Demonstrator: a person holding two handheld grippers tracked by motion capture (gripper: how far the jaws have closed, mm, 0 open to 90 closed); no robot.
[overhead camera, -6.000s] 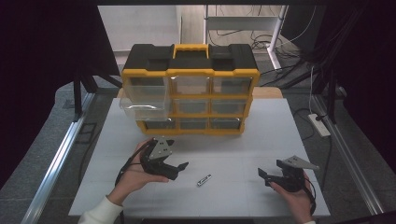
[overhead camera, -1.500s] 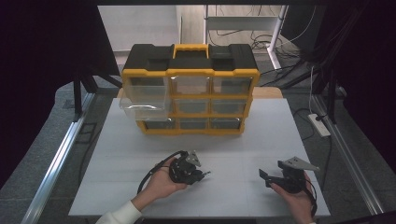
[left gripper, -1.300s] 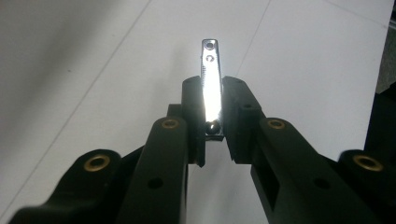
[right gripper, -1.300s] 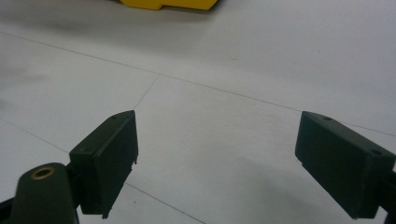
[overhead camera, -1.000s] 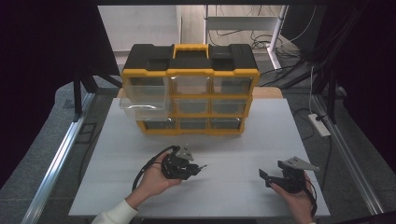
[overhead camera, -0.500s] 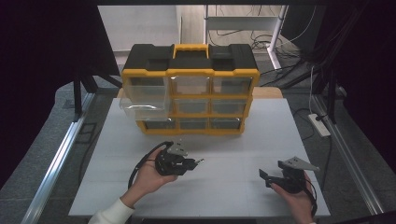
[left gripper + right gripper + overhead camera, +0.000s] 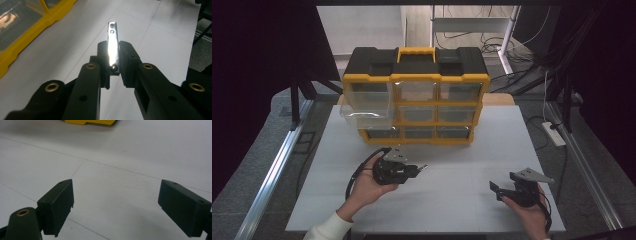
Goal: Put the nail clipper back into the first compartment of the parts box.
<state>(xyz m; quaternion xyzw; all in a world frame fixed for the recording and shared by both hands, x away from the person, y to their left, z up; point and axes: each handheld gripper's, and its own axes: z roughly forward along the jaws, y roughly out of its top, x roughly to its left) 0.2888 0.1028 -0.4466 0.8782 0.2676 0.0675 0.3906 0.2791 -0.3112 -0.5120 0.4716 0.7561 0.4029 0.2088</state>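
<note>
Item: metal strip (image 7: 113,46), flat, shiny, with small holes near its far tip. Location: clamped between the pads of the left gripper (image 7: 418,169), its far end projecting past the jaw tips, held above the white table (image 7: 462,200).

Ahead of that gripper and to one side: yellow-and-black drawer organizer (image 7: 416,95), 1 clear drawer (image 7: 364,107) pulled out.

Right gripper (image 7: 501,188): jaws wide apart, nothing between them, resting low over the table, well apart from the strip.

Step judged: carrying, pick-up done. Next move likely called for lifting the strip over the open drawer's rim, then parting the jaws.
</note>
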